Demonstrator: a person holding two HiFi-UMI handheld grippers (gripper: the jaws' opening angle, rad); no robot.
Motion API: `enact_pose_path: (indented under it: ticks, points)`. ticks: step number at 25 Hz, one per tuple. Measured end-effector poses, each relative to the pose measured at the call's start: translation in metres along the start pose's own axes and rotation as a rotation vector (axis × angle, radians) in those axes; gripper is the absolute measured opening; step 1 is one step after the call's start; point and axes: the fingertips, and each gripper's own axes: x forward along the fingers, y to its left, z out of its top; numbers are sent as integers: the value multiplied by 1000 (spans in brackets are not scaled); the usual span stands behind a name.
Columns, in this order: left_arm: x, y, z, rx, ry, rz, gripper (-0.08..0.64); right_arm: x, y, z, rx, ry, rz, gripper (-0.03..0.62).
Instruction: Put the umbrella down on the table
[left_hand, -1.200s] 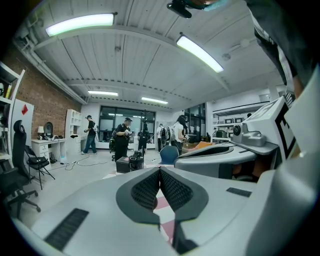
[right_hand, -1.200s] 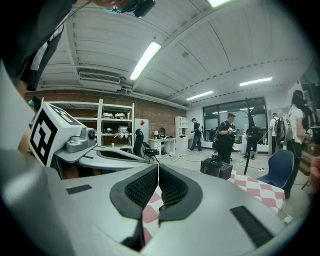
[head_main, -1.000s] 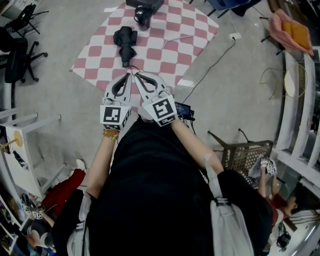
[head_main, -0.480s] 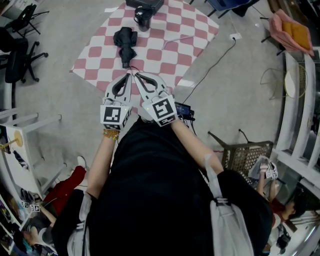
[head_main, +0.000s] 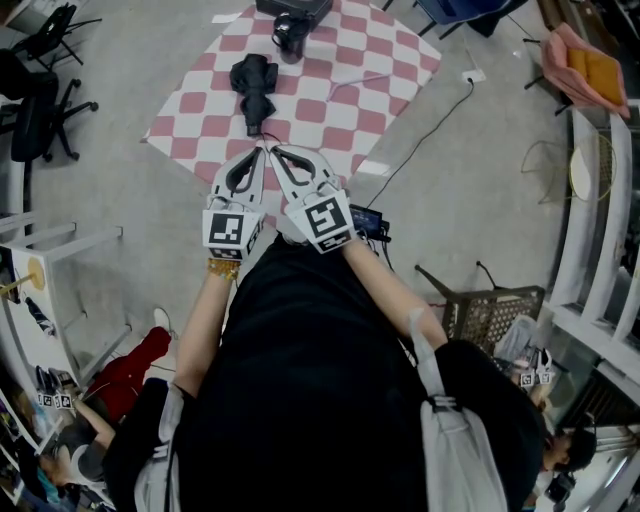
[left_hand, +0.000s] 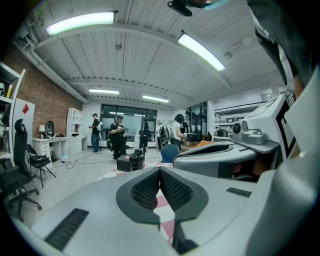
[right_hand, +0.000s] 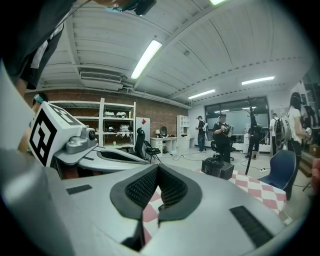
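Observation:
A black folded umbrella (head_main: 252, 88) lies on the pink and white checkered table (head_main: 340, 105), its handle end pointing toward me. My left gripper (head_main: 261, 149) and right gripper (head_main: 272, 150) are held side by side at the table's near edge, a short way from the umbrella's tip and apart from it. Both are shut with nothing between the pads. In the left gripper view the ribbed pads (left_hand: 150, 189) meet in a closed seam, and the right gripper view shows its pads (right_hand: 172, 189) the same way, with the checkered cloth just past them.
A black cup (head_main: 290, 32) and a black case (head_main: 295, 6) stand at the table's far end. A cable (head_main: 420, 135) runs over the floor at right. There is a black office chair (head_main: 35, 95) at left, a wire basket (head_main: 495, 310) at right, and several people (left_hand: 118, 137) far off.
Both grippers and the umbrella have stayed where they were. Only people at the lower edges of the head view have shifted.

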Motion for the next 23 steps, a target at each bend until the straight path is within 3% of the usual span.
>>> enact_pose_path:
  ticks: [23]
  points:
    - [10, 10, -7, -19, 25, 24, 15, 9, -6, -7, -2, 28, 27, 15]
